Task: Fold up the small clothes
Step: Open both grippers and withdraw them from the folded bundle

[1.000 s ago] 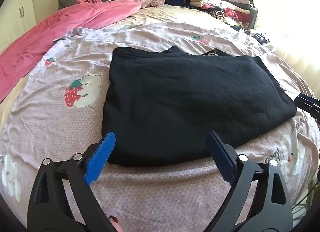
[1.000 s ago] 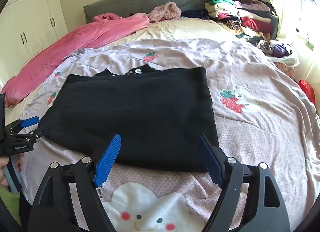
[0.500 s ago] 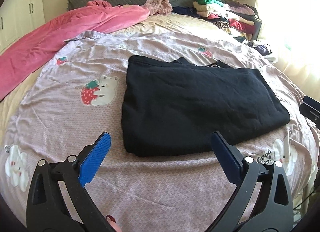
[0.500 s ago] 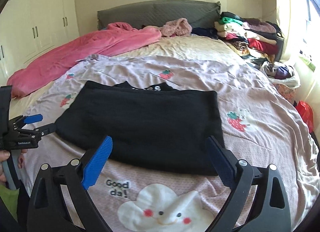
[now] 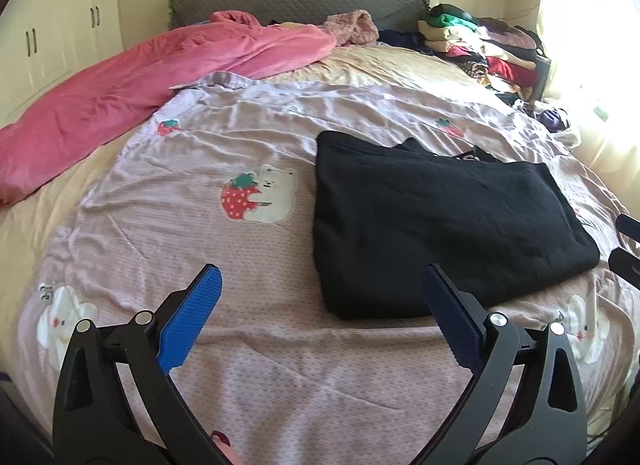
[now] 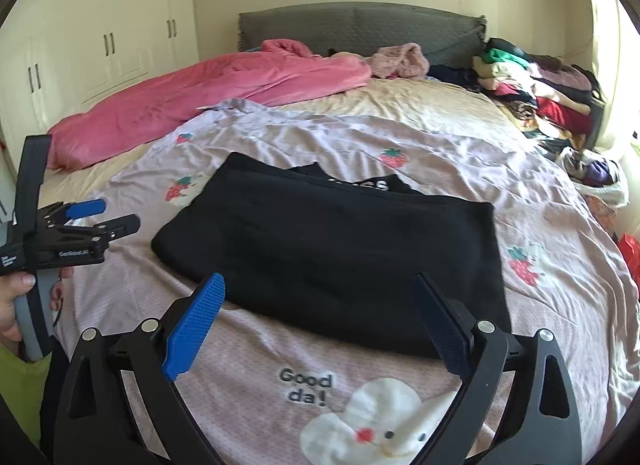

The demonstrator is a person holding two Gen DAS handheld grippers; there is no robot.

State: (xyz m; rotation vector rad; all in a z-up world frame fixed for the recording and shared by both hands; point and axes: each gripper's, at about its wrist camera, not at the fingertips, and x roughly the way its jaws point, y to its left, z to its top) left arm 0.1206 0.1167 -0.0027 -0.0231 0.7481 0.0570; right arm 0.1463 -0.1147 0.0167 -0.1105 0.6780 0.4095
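On the bed: a lilac coverlet (image 5: 168,241) printed with strawberries, white bears and the words "Good da!" is spread over a pale yellow sheet (image 6: 420,105); it is rumpled toward the far side.
Task's thing: a black garment (image 5: 440,233), folded to a rough rectangle, lies flat on the coverlet; white lettering on a lower layer peeks out at its far edge in the right wrist view.
Left claw (image 5: 320,313): jaws wide apart, nothing between them, hanging above bare coverlet just short of the garment's near corner; they have just been opening.
Right claw (image 6: 320,313): jaws wide apart and empty, hanging above the garment's near edge and the printed words, not touching the cloth; they too have just been opening.
Person: a hand (image 6: 12,305) at the left edge of the right wrist view grips the left claw's handle.
Far side of bed: a pink blanket (image 5: 132,89) lies bunched along the left, and a grey quilted headboard (image 6: 360,29) stands behind.
Right of bed: a stack of folded clothes (image 6: 532,85) in mixed colours, with bright window light beyond.
Left wall: cream wardrobe doors (image 6: 108,45) with dark handles.
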